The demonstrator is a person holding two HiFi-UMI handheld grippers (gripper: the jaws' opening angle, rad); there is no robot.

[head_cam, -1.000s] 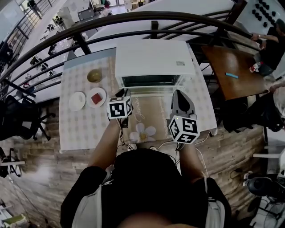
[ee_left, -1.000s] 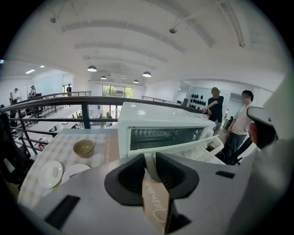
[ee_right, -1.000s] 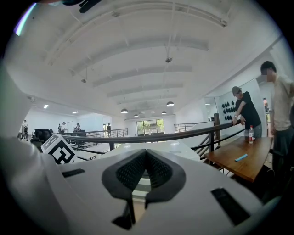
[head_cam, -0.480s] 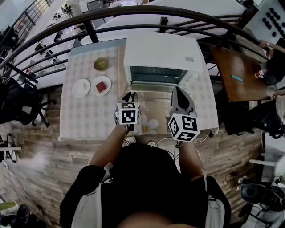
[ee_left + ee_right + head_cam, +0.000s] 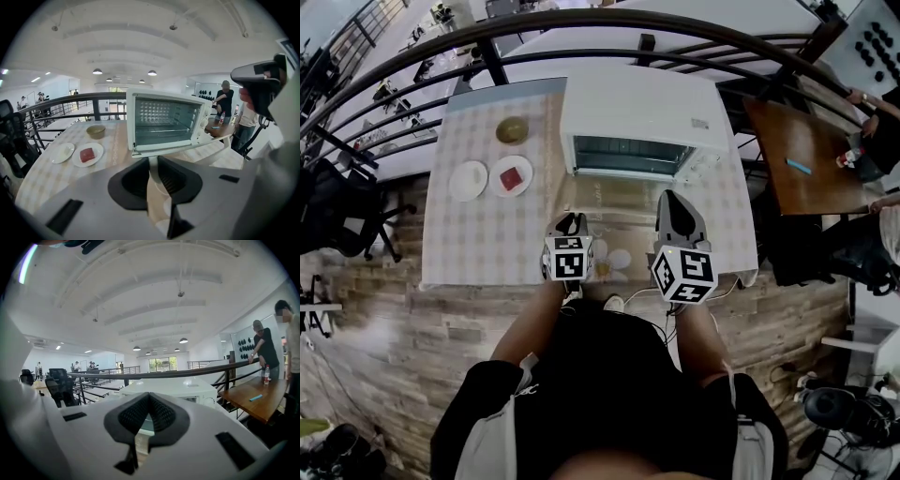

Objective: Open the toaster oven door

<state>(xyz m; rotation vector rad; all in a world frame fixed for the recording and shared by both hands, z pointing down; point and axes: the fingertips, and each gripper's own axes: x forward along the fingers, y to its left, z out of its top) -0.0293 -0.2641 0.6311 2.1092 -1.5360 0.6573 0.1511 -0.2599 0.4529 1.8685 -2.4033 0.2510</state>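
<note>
Head view: the toaster oven [image 5: 637, 111] stands at the upper centre of the frame on the checked table [image 5: 478, 246]. Its door [image 5: 623, 199] lies folded down flat in front of the open cavity, so the task looks as good as done. The left gripper [image 5: 570, 219] sits just below the door's near left corner, clear of it and drawn back toward the person. A second ago it was up against that corner, right under the oven front, and half a second ago it was only part-way back. It has evidently let go, and I judge that only the retreat remains. The right gripper [image 5: 673, 199] hangs at the door's lower right, touching nothing, about where it was in both earlier frames.

Left gripper view: the toaster oven [image 5: 131, 123] fills the middle of the frame with its wire rack [image 5: 161, 126] bared. The door [image 5: 187, 147] juts open from its lower edge. The tongs of the left gripper [image 5: 153, 161] stand narrow and are closing. Only tablecloth shows through the slim gap, so nothing is held. A plate [image 5: 87, 154] with a red piece and a small bowl [image 5: 96, 131] lie at middle left, well apart from the oven.

Right gripper view: the tips of the right gripper [image 5: 149, 397] meet, and the tongs are empty. The white top of the toaster oven [image 5: 164, 386] shows just beyond them at the centre of the frame
</note>
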